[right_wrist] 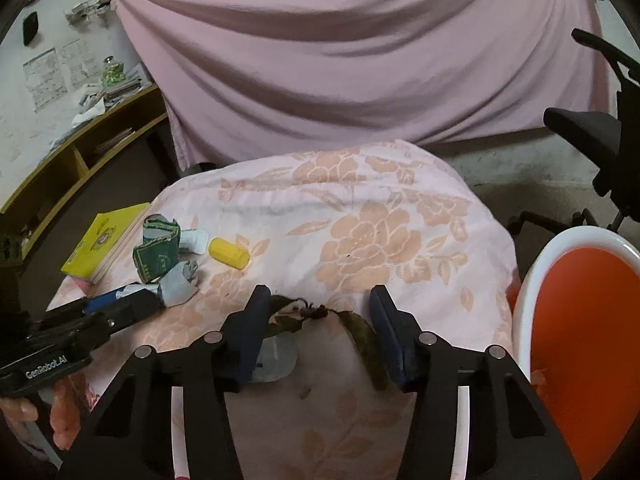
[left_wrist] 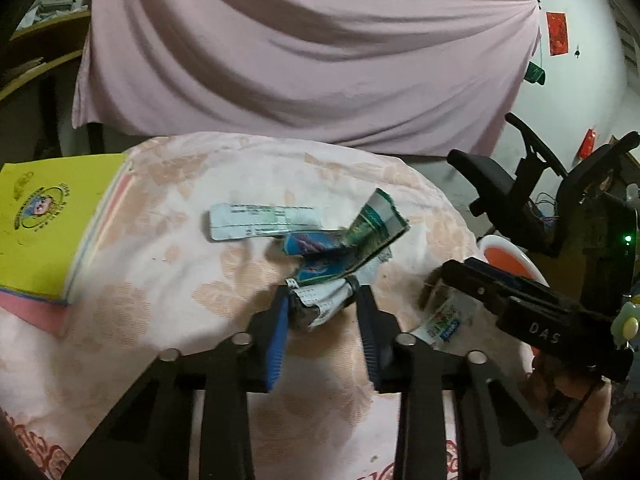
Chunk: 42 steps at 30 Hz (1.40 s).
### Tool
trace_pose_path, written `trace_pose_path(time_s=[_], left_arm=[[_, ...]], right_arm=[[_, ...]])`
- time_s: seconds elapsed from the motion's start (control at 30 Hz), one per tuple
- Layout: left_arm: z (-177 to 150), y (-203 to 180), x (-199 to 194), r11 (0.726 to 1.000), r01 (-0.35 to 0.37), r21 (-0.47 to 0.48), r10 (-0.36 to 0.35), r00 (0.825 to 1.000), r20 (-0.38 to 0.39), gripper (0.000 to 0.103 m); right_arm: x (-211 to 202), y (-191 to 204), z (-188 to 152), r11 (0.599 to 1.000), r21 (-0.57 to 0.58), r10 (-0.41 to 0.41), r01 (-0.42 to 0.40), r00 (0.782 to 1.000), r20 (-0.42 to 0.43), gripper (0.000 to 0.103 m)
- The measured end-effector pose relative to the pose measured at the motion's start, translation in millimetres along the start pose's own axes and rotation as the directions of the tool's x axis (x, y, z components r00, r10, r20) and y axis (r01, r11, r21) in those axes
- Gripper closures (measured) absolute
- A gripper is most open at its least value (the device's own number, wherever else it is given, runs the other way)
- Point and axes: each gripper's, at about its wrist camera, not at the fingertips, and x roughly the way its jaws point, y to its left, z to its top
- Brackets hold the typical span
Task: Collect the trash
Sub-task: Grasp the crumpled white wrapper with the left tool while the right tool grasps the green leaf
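In the left wrist view my left gripper (left_wrist: 324, 296) is shut on a crumpled grey-white wrapper (left_wrist: 320, 304), low over the flowered cloth (left_wrist: 180, 280). A green and blue wrapper (left_wrist: 348, 240) and a long white packet (left_wrist: 260, 220) lie just beyond it. In the right wrist view my right gripper (right_wrist: 320, 304) is shut on a bunch of dried brown leaves (right_wrist: 316, 314) that spans the gap from pad to pad. A grey packet (right_wrist: 276, 360) lies under the left finger. A yellow cylinder (right_wrist: 230, 254) rests further back.
An orange bin with a white rim (right_wrist: 520, 308) stands at the table's right side. A yellow book (right_wrist: 102, 240) lies at the left edge. A pink sheet (right_wrist: 360, 60) hangs behind, a black office chair (left_wrist: 520, 184) stands at the right, and a wooden shelf (right_wrist: 80, 148) at the left.
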Motion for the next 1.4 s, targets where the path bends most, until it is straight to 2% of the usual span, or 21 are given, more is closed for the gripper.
trace_pose_path(time_s=[0.03,0.23,0.43,0.77,0.93,1.07,1.23,1.4], left_arm=[[0.3,-1.2,-1.6,1.000,0.004,-0.001,-0.004,1.000,-0.003,0.085],[2.4,-8.1,-10.0,1.000,-0.009,0.022,0.009,1.000,-0.005,0.097],[-3.3,-21.9,-17.4,0.999,-0.012,0.031,0.011,1.000,0.016,0.099],[-18.3,-52.1,-47.2,0.998,-0.040,0.040,0.035,0.992,0.119,0.100],[-24.1,-65.2,-63.3,0.996,-0.067,0.066,0.054,0.982,0.179,0.100],[-24.5,-73.1,-66.8,0.995,-0.071,0.064,0.058,0.980,0.188,0.100],[-28.9,-77.2,-64.0,0.995,-0.086,0.052,0.076,0.983,0.167,0.100],[-36.8,-71.6,-55.3,0.992,-0.126,0.011,0.124,0.985,0.123,0.100]], right_arm=[[-0.5,0.2,-0.4,1.000,-0.001,0.003,-0.003,1.000,-0.002,0.060],[1.4,-0.7,-1.3,1.000,0.004,0.020,-0.020,1.000,-0.024,0.086],[-0.6,-5.3,-1.4,0.998,0.031,0.053,-0.053,0.998,-0.014,0.095],[-30.8,0.0,-9.3,0.998,0.017,0.066,-0.068,0.992,0.104,0.098],[-51.7,4.4,-14.8,0.998,-0.003,0.059,-0.059,0.979,0.194,0.098],[-64.3,9.8,-18.1,0.998,-0.028,0.060,-0.055,0.965,0.255,0.098],[-69.8,10.0,-23.4,0.997,-0.036,0.074,-0.067,0.968,0.242,0.098],[-56.0,-0.8,-22.4,0.996,0.011,0.086,-0.088,0.985,0.151,0.097]])
